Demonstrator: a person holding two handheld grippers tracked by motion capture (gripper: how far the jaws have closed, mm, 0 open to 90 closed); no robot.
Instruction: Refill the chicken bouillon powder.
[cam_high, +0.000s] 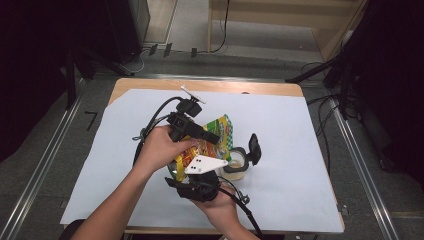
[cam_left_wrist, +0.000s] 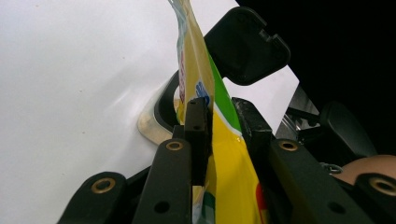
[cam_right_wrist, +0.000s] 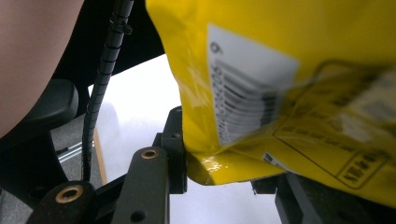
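Note:
A yellow and green snack bag (cam_high: 220, 134) hangs upright over the middle of the table, held from two sides. My left gripper (cam_high: 212, 137) reaches in from the left, and in the left gripper view the left gripper (cam_left_wrist: 224, 121) has its pads pressed on the bag's thin edge (cam_left_wrist: 196, 70). My right gripper (cam_high: 202, 175), under its grey plate, comes up from below. In the right gripper view the right gripper (cam_right_wrist: 229, 172) is shut on the bottom corner of the bag's barcode side (cam_right_wrist: 280, 93). A round tub (cam_high: 239, 164) with an open black flip lid (cam_high: 254, 148) stands just right of the bag.
A white paper sheet (cam_high: 295, 150) covers the wooden table (cam_high: 260, 88). A small white object (cam_high: 193, 93) lies near the far edge. Dark stands and cables flank the table on both sides. The tub's rim (cam_left_wrist: 152, 125) and lid (cam_left_wrist: 245, 44) sit close behind the bag.

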